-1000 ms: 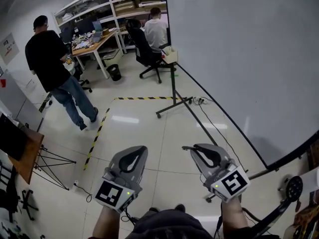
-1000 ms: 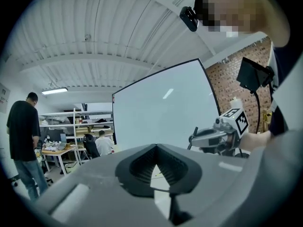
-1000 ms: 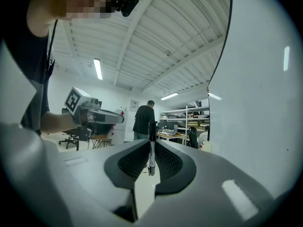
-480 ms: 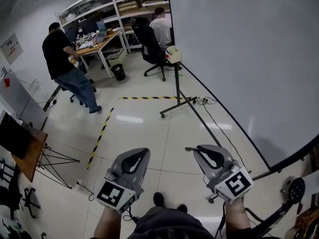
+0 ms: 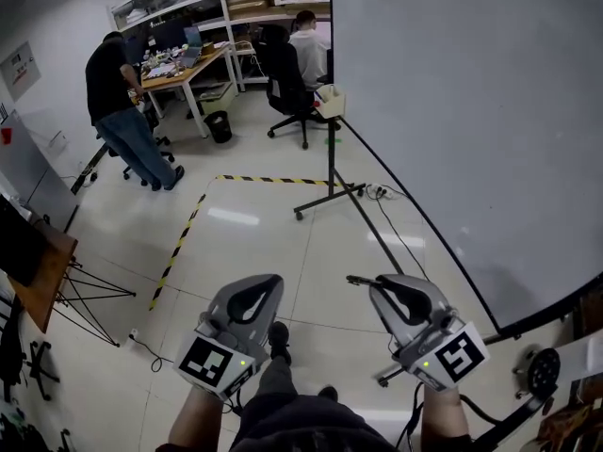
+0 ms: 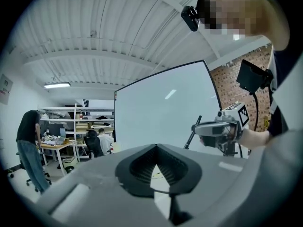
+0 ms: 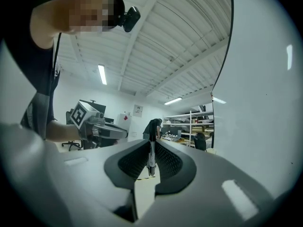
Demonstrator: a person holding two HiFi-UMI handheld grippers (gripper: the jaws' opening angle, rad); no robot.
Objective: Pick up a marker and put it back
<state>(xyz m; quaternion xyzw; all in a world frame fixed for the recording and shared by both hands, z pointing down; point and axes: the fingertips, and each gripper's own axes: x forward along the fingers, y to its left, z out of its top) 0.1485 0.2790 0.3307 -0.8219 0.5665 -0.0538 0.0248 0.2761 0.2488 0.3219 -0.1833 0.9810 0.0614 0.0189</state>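
A standing person (image 5: 115, 92) leans at a cluttered desk (image 5: 184, 64) near a seated person (image 5: 309, 47), striped tape (image 5: 179, 248) crossing the floor (image 5: 264, 252).

No readable text, wall notice (image 5: 19, 66) too small

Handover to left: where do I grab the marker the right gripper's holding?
Probably the bare end of the marker jutting from the right gripper toward the left gripper. Come in from that inner side, jaws across the barrel; the right's pads cover the rest.
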